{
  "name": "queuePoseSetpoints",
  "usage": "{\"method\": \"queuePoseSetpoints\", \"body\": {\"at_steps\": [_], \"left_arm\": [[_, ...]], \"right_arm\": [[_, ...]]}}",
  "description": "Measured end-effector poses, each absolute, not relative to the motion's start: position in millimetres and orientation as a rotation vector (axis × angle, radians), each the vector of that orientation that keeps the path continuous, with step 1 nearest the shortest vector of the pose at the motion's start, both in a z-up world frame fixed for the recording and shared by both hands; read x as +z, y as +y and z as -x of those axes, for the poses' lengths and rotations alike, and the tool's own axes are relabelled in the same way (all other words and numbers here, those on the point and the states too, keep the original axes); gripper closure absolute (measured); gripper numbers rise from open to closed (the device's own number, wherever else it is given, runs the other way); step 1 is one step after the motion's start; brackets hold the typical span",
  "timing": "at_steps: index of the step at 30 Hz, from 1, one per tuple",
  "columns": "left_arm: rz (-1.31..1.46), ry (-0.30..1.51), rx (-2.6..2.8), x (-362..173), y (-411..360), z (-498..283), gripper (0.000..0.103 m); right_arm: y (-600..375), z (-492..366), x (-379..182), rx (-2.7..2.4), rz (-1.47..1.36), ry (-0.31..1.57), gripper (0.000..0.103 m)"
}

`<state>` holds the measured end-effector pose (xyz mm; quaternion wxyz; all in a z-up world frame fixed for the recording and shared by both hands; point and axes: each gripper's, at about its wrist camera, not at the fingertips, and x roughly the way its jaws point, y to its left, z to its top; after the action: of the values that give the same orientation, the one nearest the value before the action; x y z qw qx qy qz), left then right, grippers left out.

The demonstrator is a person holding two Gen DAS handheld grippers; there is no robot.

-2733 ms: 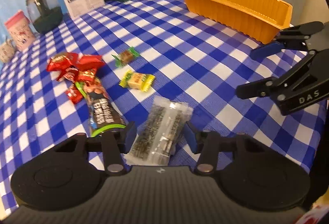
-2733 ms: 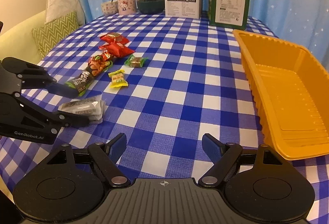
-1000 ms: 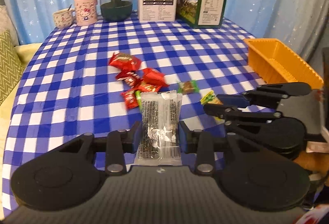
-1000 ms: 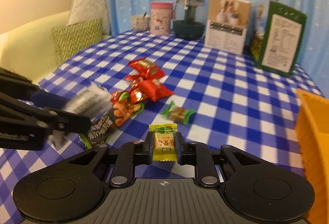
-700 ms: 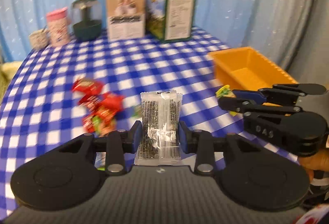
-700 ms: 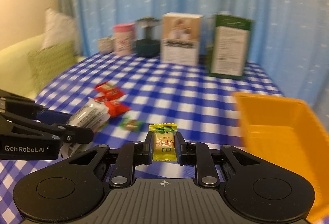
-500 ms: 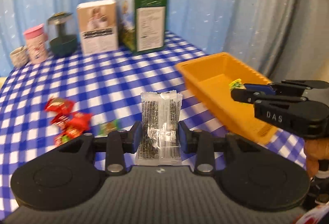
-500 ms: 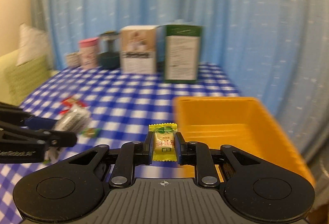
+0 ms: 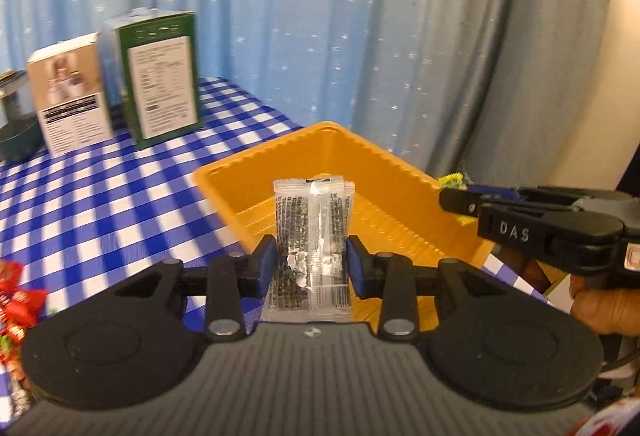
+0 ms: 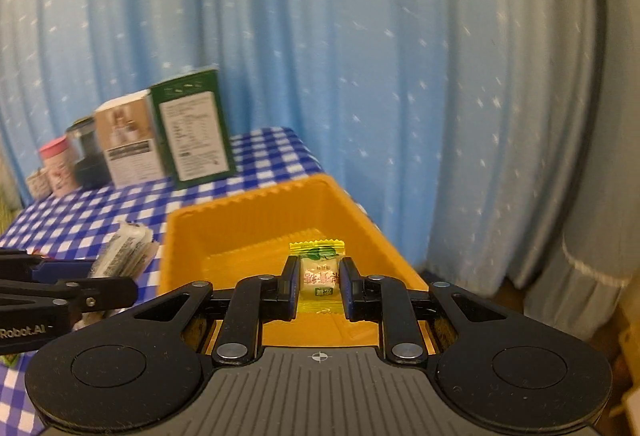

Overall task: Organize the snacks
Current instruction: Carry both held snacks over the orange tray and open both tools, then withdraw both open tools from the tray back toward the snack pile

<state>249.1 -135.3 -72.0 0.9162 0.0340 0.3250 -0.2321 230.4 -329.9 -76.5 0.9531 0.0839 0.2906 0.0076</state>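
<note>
My left gripper (image 9: 311, 260) is shut on a clear packet of dark snack (image 9: 310, 232) and holds it upright above the near end of the orange tray (image 9: 248, 163). My right gripper (image 10: 319, 282) is shut on a yellow wrapped candy (image 10: 318, 276) and holds it over the orange tray (image 10: 256, 220). The right gripper (image 9: 456, 197) shows in the left wrist view at the tray's right rim, with the candy's edge (image 9: 452, 180) sticking out. The left gripper and its packet (image 10: 124, 252) show at the left in the right wrist view.
Red snack packets (image 9: 16, 300) lie on the blue checked tablecloth (image 9: 100, 195) at the far left. A green box (image 9: 160, 91), a white box (image 9: 68, 95) and a dark jar (image 9: 12, 123) stand at the back. A blue curtain hangs close behind the tray.
Both grippers have swung right, away from the snack pile, and now hold their snacks over the orange tray. Both stay shut.
</note>
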Motion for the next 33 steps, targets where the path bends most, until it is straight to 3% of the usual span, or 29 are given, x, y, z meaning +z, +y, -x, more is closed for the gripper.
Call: {"method": "queuePoseSetpoints", "body": {"at_steps": [7,9,29,30,33], "left_arm": [[-0.064,0.659,-0.518,-86,-151,-260,0.067],[-0.056,0.654,-0.519,-88,-148,-261,0.055],[-0.048,0.676,-0.435,-87,-120,-262,0.055],[-0.047,0.678,-0.434,-88,-119,-262,0.055],[-0.048,0.687,-0.428,-90,-117,-261,0.055]], "right_arm": [[-340,-234,-82,0.014,-0.209,0.615,0.082],[-338,-236,-83,0.020,-0.210,0.618,0.082],[-324,-246,-87,0.100,-0.225,0.630,0.081],[-323,-247,-88,0.099,-0.226,0.631,0.079],[-325,-246,-88,0.079,-0.247,0.618,0.041]]}}
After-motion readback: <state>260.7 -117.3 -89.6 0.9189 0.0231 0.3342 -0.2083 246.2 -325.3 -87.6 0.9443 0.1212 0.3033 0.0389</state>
